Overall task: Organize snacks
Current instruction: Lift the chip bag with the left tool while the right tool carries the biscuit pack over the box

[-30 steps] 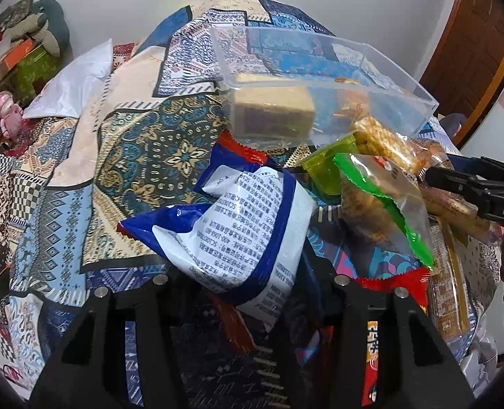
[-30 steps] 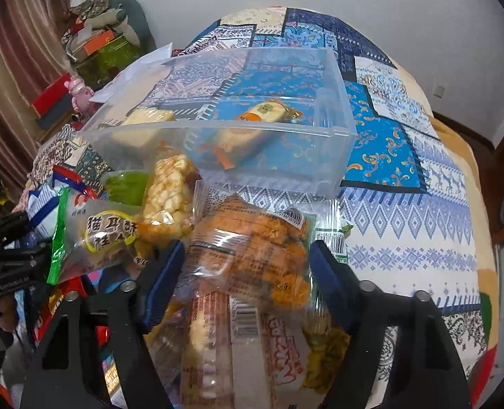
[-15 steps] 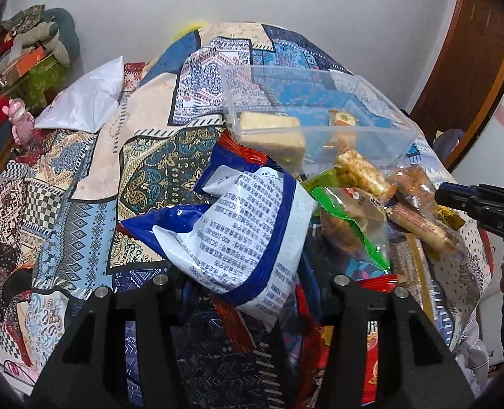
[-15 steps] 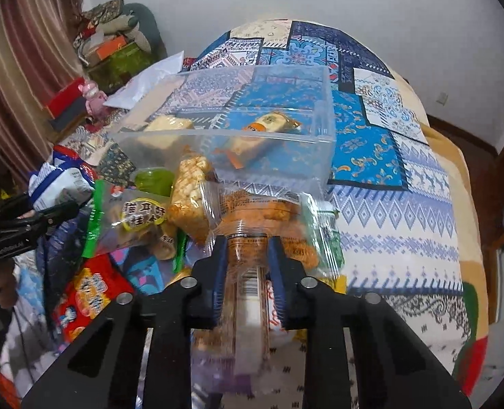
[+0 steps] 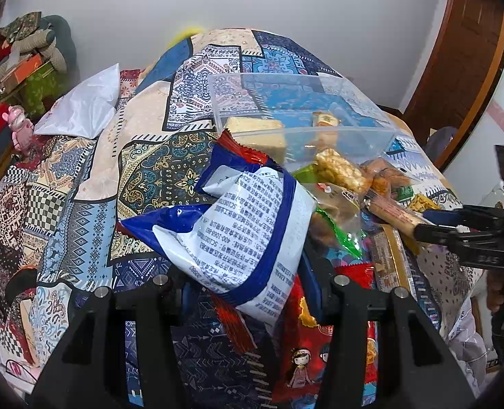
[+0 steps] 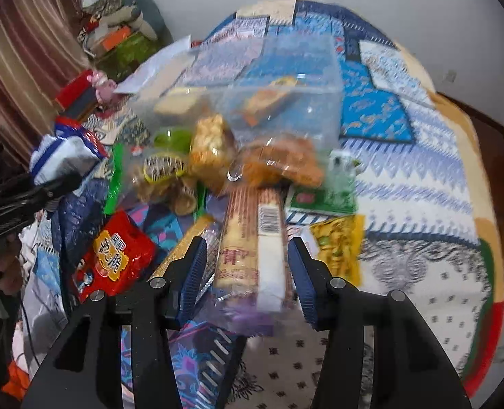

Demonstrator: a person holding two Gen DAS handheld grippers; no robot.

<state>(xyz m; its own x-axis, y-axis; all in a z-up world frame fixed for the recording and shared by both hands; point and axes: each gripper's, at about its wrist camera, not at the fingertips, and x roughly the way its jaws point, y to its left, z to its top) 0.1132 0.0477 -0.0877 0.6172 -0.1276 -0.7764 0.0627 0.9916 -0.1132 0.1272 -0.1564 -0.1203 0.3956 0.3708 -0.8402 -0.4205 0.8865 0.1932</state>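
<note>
The right gripper [image 6: 248,269], clamped tight on a long biscuit pack [image 6: 252,238] half a second ago, now has its jaws parted, a narrow gap showing either side of the roll. The view is blurred, so whether the clear wrapper's edges brush the pads cannot be told. The left gripper [image 5: 248,283] still pinches a puffy blue-and-white packet [image 5: 245,225] and has drawn back and up over the last second, so the clear plastic bin [image 5: 303,131] sits lower and farther off in its view.

Writing is scarce. The blue-and-white packet carries dense blue Chinese print, too small to read. The long pack shows a barcode on a white strip and red lettering on tan. A red packet [image 6: 115,255] bears large yellow Chinese characters and cartoon faces. A green-edged clear bag [image 6: 163,168] has a yellow oval label with black characters.

The snacks lie heaped on a patchwork bedspread [image 5: 81,187] just in front of the bin: puffed rice bars, orange fried pieces, green and yellow packets. The long pack points toward the bin, its far end over the heap. Inside the bin sit a pale yellow block [image 5: 255,133] and a small orange-wrapped item [image 5: 325,119].
</note>
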